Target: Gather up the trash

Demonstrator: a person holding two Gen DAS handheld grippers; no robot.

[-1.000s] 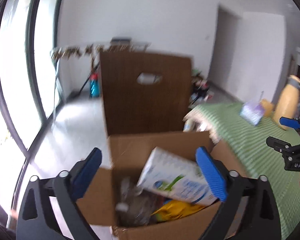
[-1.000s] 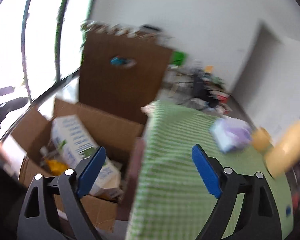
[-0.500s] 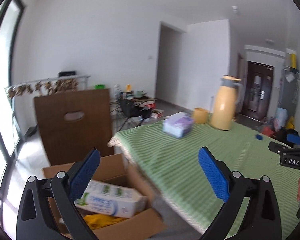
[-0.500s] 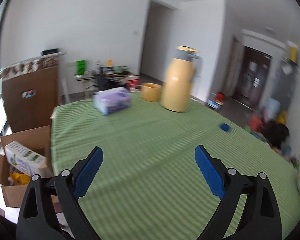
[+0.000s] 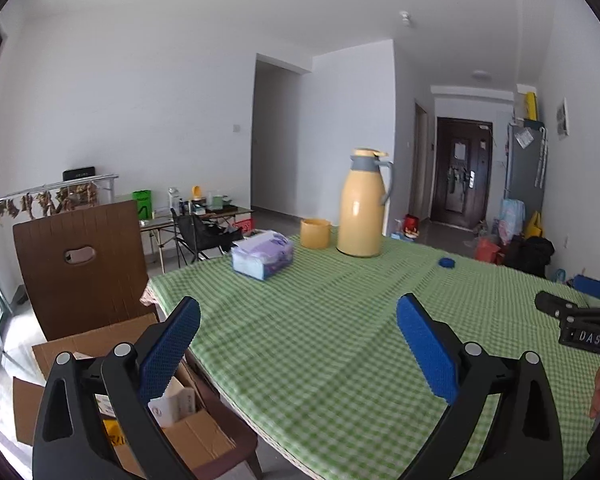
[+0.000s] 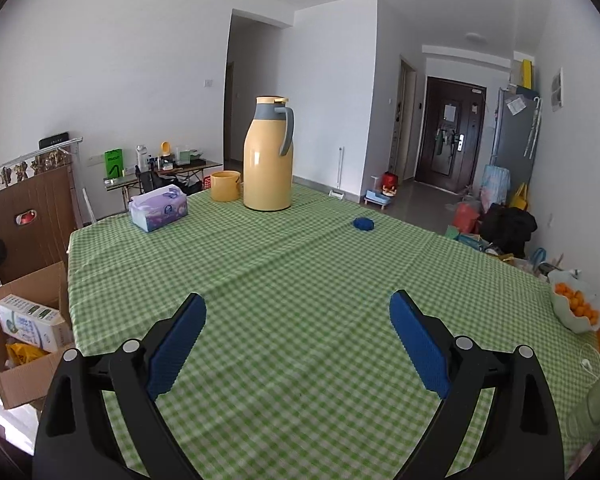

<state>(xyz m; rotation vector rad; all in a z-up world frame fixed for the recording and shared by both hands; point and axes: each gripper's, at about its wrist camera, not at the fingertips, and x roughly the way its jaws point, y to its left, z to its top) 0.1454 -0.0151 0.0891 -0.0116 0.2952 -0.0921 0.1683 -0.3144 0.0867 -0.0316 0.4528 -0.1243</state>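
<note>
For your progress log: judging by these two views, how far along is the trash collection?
Done: a white carton and yellow wrapper lie in the cardboard box beside the table. In hand: nothing; left gripper and right gripper have open, empty jaws. Possibly left: the small blue object on the green tablecloth.

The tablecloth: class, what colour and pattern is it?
The tablecloth is green and white gingham check, clearest in the right wrist view.

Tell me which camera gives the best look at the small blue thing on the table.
The right wrist view: the blue thing sits in the open on the green cloth, right of the jug. The left wrist view shows it too, smaller and farther off.
</note>
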